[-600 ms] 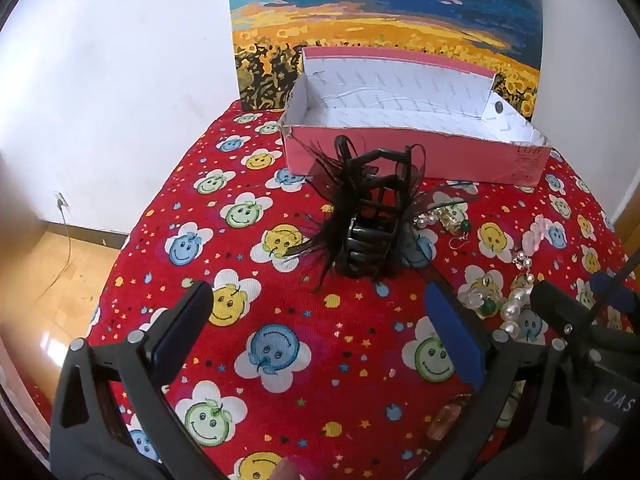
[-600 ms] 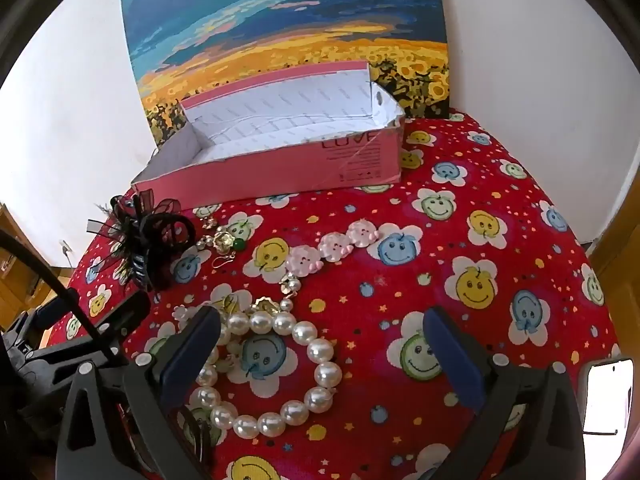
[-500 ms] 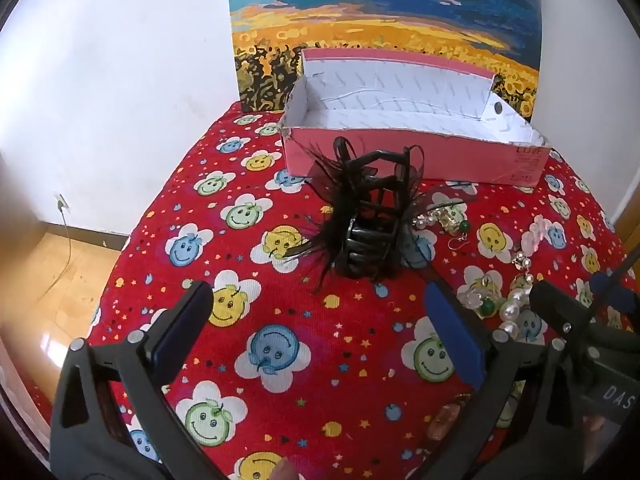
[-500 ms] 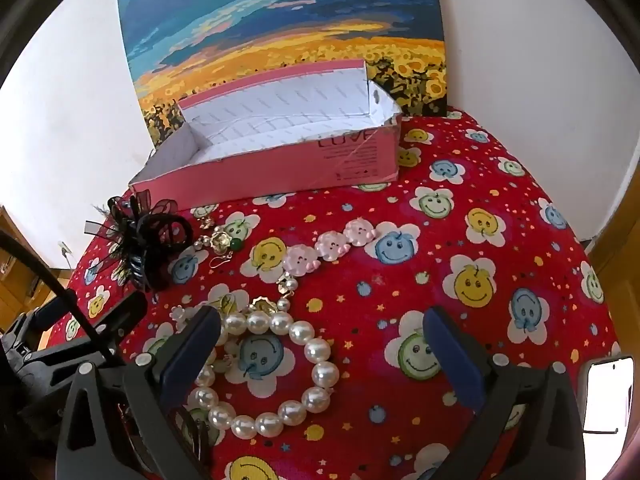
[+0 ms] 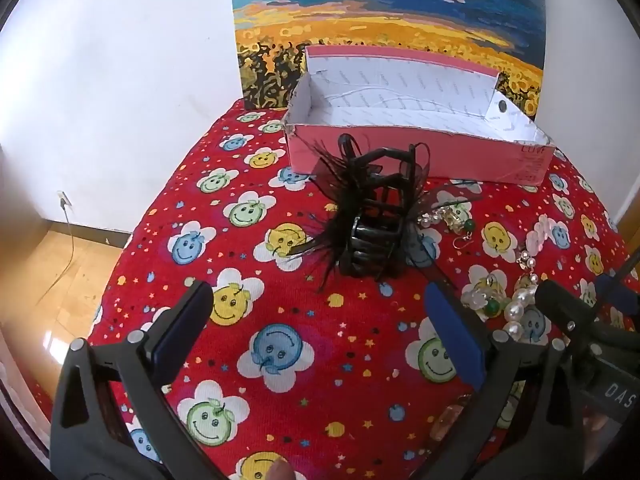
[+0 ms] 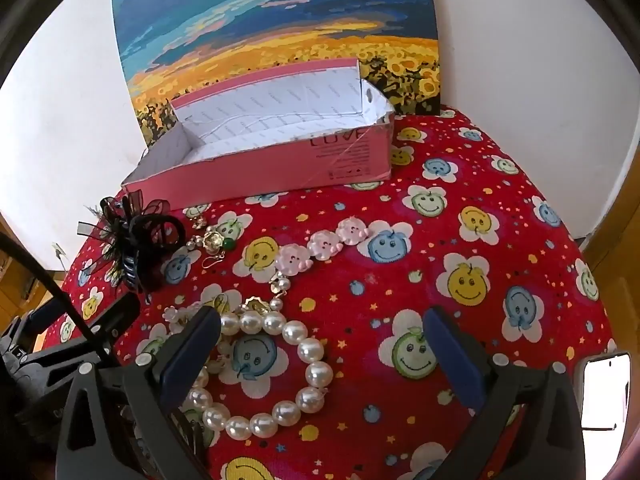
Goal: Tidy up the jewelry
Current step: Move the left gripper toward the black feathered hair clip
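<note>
A black feathered hair claw (image 5: 374, 218) stands on the red smiley cloth, ahead of my open, empty left gripper (image 5: 316, 328); it also shows in the right wrist view (image 6: 138, 240). A pink box (image 5: 416, 156) with a white inside sits behind it, also seen from the right (image 6: 280, 164). My right gripper (image 6: 320, 348) is open and empty over a white pearl bracelet (image 6: 276, 376); its left finger (image 6: 192, 344) is at the bracelet's left side. A pink flower chain (image 6: 324, 244) and gold and green earrings (image 6: 216, 240) lie beyond it.
A sunflower painting (image 6: 280, 40) leans on the white wall behind the box. The table (image 5: 180, 184) drops off at the left to a wooden floor (image 5: 48, 280). More pearls and earrings (image 5: 504, 300) lie right of the left gripper. A white phone (image 6: 604, 392) is at the right.
The right gripper has moved slightly forward and down over the pearl bracelet. The left gripper has barely moved.
</note>
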Motion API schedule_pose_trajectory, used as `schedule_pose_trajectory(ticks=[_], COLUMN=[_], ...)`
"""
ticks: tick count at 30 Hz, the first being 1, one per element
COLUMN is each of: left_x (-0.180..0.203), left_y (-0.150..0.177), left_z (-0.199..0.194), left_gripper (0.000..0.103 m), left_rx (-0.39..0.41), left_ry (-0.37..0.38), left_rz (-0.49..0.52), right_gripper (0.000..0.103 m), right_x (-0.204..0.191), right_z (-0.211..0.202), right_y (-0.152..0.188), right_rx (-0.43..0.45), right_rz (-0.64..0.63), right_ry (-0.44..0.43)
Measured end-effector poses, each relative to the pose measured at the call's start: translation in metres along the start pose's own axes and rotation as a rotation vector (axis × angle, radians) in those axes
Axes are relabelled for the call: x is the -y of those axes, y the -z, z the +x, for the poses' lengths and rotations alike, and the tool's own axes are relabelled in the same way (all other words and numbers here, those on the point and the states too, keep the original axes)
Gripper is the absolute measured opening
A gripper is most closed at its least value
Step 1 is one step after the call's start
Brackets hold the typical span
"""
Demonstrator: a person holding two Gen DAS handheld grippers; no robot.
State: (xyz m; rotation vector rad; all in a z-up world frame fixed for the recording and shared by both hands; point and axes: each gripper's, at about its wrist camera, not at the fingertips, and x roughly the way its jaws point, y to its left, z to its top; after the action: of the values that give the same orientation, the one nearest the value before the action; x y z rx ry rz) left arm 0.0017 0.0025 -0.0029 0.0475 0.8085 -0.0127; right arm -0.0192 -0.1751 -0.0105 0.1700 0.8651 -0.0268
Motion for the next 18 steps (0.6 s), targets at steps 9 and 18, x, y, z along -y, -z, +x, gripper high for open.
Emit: schedule_pose_trajectory(ticks=[9,18], left_x=[-0.0001,0.0009], left_y=[-0.0007,-0.0030], left_z=[-0.0032,-0.0048], left_gripper=[0.099,0.099], left_rx=[0.010,0.016], left_ry=[-0.003,-0.005], left_rz=[0.003,0.012], right_gripper=[0.103,0.103], right_x=[0.0013,0.0025], right_z=[0.0020,0.0034], right_y=[0.0001,0.0006], right_rx=[-0.004,-0.007], right_rz=[0.007,0.016], right_ry=[0.006,0.005])
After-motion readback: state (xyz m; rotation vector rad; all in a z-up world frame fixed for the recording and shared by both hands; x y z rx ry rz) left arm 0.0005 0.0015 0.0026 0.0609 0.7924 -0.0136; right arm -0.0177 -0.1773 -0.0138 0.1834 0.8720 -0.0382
